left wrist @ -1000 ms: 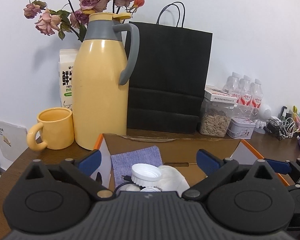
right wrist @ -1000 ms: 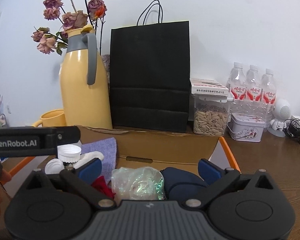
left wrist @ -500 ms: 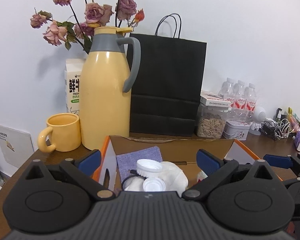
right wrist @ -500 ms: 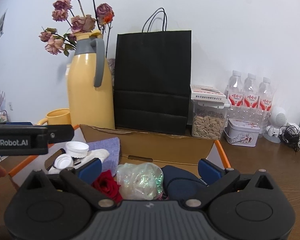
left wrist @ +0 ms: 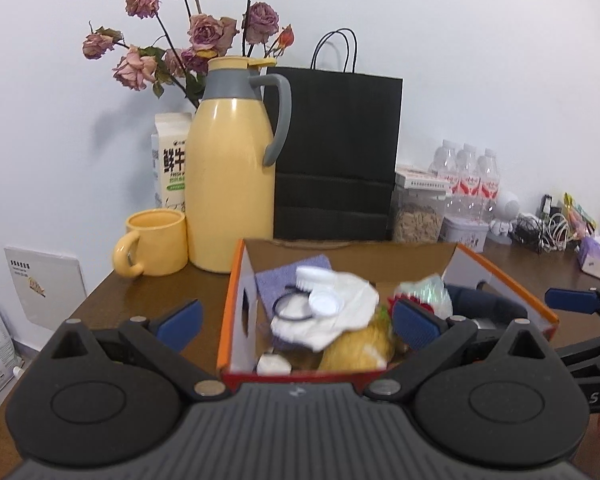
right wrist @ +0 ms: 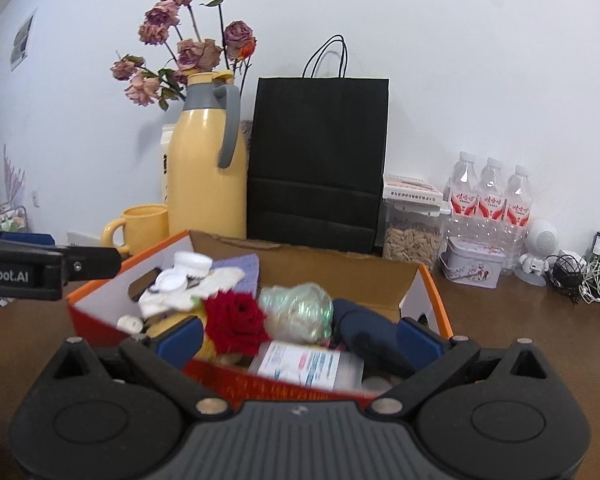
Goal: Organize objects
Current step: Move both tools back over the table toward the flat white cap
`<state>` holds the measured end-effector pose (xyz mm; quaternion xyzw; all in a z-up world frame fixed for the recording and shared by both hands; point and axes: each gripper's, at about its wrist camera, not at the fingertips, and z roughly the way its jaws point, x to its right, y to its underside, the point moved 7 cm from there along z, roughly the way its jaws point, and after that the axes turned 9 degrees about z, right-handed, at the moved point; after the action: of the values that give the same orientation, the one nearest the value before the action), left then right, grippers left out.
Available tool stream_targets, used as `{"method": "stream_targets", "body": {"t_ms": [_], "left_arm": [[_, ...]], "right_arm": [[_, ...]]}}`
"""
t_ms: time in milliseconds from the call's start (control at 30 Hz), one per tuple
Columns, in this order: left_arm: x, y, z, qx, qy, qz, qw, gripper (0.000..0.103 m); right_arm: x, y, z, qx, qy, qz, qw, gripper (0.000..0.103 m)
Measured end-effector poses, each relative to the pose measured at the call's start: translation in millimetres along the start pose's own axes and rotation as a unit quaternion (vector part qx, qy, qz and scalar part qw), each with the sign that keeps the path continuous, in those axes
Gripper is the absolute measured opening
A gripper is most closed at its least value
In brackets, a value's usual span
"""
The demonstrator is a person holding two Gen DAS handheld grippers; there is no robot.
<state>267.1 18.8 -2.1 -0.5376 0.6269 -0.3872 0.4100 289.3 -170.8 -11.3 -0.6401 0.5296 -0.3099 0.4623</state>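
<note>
Both claws, left claw (left wrist: pixel 296 320) and right claw (right wrist: pixel 300 338), hung spread and empty just short of the orange box (right wrist: pixel 434 300) ahead on the worktop (left wrist: pixel 160 292), probably choosing among its jumbled contents.

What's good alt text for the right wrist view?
An open right gripper faces an orange-edged cardboard box crammed with clutter, a red rose in front. Behind stand a yellow thermos, yellow mug and black paper bag.
</note>
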Motion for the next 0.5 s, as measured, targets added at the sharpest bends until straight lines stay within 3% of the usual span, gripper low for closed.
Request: {"method": "stream_targets", "body": {"t_ms": [133, 500], "left_arm": [[-2.2, 17.5, -6.0, -0.018, 0.002, 0.009, 0.9998, 0.103], [1.4, 76.1, 12.4, -0.114, 0.005, 0.026, 0.9932, 0.103]], "right_arm": [[-1.2, 14.4, -12.4, -0.011, 0.000, -0.006, 1.000, 0.103], [8.0, 55.5, -18.7, -0.060, 0.016, -0.005, 0.998, 0.103]]}}
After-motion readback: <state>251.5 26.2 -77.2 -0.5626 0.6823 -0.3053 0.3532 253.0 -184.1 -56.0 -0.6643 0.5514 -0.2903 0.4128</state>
